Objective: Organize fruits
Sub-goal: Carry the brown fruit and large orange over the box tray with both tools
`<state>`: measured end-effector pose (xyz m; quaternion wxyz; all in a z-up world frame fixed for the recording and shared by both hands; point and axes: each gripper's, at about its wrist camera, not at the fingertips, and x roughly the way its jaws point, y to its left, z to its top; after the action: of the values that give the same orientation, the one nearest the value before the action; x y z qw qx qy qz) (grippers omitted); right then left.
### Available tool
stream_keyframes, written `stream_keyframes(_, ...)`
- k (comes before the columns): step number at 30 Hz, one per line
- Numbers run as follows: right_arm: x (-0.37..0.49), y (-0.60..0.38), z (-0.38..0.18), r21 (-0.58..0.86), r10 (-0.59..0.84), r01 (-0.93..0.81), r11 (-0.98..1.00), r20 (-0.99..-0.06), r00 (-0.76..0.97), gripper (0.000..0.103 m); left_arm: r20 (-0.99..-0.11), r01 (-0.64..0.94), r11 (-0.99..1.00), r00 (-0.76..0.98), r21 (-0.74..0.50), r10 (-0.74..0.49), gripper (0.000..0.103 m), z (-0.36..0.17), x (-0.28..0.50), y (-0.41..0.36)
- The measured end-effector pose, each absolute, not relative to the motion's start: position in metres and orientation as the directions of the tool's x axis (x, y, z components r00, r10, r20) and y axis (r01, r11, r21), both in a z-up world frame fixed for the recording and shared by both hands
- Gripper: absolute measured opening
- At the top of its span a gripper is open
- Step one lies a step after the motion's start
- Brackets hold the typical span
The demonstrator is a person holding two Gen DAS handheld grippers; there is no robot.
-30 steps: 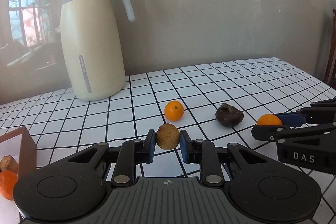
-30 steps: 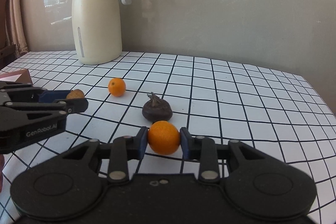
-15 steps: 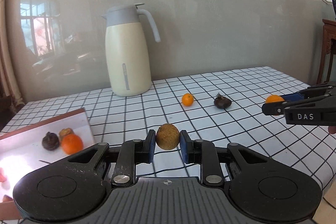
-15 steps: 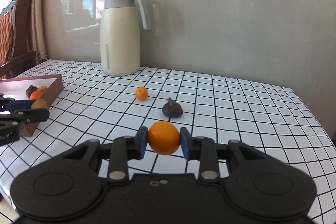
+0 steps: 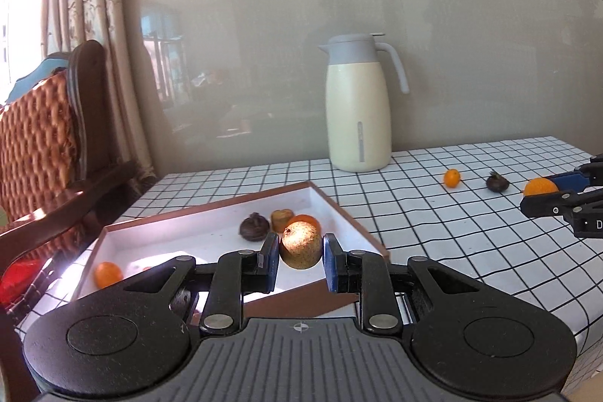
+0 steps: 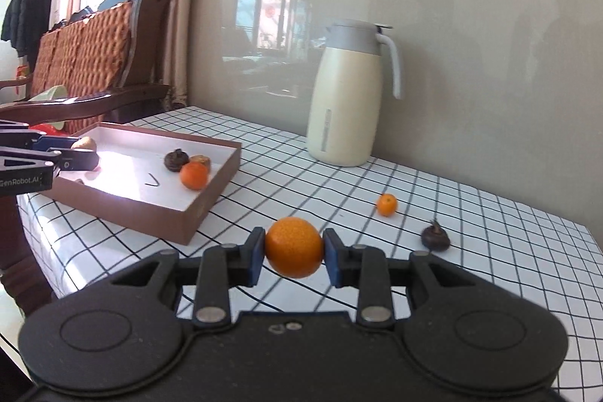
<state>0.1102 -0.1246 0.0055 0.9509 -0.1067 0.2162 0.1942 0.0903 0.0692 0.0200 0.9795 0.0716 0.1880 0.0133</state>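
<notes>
My left gripper (image 5: pixel 300 258) is shut on a brown speckled fruit (image 5: pixel 300 245) and holds it above the near edge of a brown box with a white floor (image 5: pixel 211 232). The box holds a dark fruit (image 5: pixel 254 227), a small brown fruit (image 5: pixel 282 216), an orange (image 5: pixel 309 219) and a small orange (image 5: pixel 108 274). My right gripper (image 6: pixel 294 257) is shut on an orange (image 6: pixel 294 247), held above the checked tablecloth right of the box (image 6: pixel 211 193). A small orange (image 6: pixel 387 204) and a dark fruit (image 6: pixel 435 237) lie on the cloth.
A cream thermos jug (image 5: pixel 358 104) stands at the back by the wall, also in the right wrist view (image 6: pixel 348 97). A wooden chair with a woven cushion (image 5: pixel 41 138) stands left of the table. The table edge runs close under both grippers.
Both grippers have pulled back and swung left with their fruits. The left one now hangs over the box; the right one has come nearer the box.
</notes>
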Motion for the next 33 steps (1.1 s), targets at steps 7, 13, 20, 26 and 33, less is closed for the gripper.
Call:
stream_keyframes(7, 0.109, -0.084, 0.01, -0.123, 0.401, -0.493, 0.861, -0.432, 0.808, 0.024, -0.353, -0.093, 0.985, 0.925, 0.147, 0.14, 0.025, 0.021, 0.078, 0.111)
stream_keyframes(13, 0.11, -0.058, 0.01, -0.13, 0.443, -0.536, 0.834, -0.421, 0.792, 0.024, -0.345, -0.172, 0.975, 0.914, 0.142, 0.212, 0.025, 0.018, 0.065, 0.145)
stream_keyframes(20, 0.109, -0.031, 0.011, -0.136, 0.481, -0.572, 0.809, -0.405, 0.777, 0.024, -0.336, -0.238, 0.962, 0.903, 0.13, 0.269, 0.025, 0.016, 0.056, 0.176)
stream_keyframes(26, 0.11, -0.013, 0.01, -0.14, 0.504, -0.595, 0.792, -0.399, 0.766, 0.024, -0.334, -0.275, 0.953, 0.893, 0.124, 0.301, 0.025, 0.014, 0.052, 0.195)
stream_keyframes(33, 0.111, -0.002, 0.009, -0.14, 0.514, -0.603, 0.786, -0.394, 0.762, 0.024, -0.333, -0.287, 0.95, 0.89, 0.119, 0.311, 0.025, 0.013, 0.053, 0.205)
